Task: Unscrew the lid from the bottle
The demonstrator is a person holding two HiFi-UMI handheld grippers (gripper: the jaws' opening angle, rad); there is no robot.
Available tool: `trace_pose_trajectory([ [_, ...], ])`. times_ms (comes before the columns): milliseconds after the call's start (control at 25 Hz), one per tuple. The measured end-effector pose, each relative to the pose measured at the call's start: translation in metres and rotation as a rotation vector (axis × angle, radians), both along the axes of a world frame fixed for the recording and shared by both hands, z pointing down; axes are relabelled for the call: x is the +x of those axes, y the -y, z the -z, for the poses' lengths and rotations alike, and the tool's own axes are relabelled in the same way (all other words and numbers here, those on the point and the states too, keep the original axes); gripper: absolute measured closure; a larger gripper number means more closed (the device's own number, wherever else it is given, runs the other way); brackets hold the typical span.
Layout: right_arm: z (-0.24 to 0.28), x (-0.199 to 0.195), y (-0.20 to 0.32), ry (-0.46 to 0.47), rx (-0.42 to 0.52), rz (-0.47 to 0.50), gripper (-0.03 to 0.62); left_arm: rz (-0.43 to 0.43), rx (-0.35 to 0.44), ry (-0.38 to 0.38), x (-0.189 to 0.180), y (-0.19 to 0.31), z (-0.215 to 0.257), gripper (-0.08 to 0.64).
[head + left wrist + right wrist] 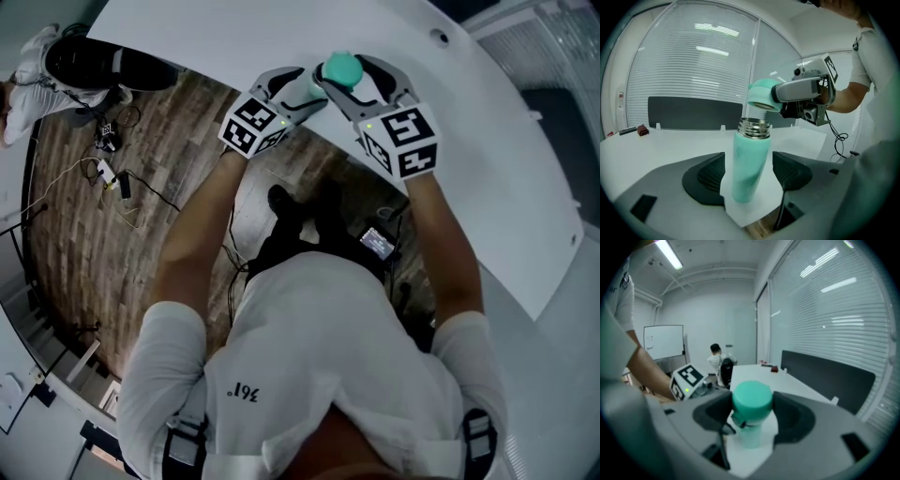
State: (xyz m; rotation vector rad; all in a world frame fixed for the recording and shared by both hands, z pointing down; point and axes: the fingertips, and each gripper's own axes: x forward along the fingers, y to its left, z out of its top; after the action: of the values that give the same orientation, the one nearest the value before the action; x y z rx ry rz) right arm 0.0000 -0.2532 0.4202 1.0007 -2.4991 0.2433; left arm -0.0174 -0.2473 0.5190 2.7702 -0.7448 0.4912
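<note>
A teal bottle (749,164) stands upright near the white table's edge, its bare steel threaded neck (753,128) showing. My left gripper (750,177) is shut on the bottle's body, one pad (710,180) on each side. The teal lid (763,97) hangs just above the neck, apart from it, with my right gripper (801,91) shut on it. In the right gripper view the lid (751,399) fills the space between the jaws of that gripper (751,411), and the bottle (750,439) shows below. From the head view, the lid (342,67) hides most of the bottle.
The white table (281,28) stretches far beyond the bottle, with a dark panel (693,112) along its far side and small objects (641,130) at one end. A person (717,361) sits in the distance. Cables (112,178) lie on the wooden floor.
</note>
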Motion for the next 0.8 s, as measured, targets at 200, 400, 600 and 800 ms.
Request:
trace_pose_trajectory([
  [200,-0.001,0.004,-0.002,0.009,-0.003,-0.021,0.307,0.054,0.001,-0.062,-0.009,0.0,0.016,0.23],
  [400,0.005,0.006,-0.006,0.006,0.008,-0.03,0.307,0.107,-0.002,-0.151,-0.014,-0.001,0.039,0.232],
  [600,0.012,0.014,-0.007,0.007,0.026,-0.047,0.307,0.123,0.011,-0.212,-0.013,-0.005,0.063,0.241],
  [800,0.016,0.017,-0.009,0.009,0.036,-0.057,0.307,0.154,0.016,-0.271,-0.02,-0.01,0.081,0.345],
])
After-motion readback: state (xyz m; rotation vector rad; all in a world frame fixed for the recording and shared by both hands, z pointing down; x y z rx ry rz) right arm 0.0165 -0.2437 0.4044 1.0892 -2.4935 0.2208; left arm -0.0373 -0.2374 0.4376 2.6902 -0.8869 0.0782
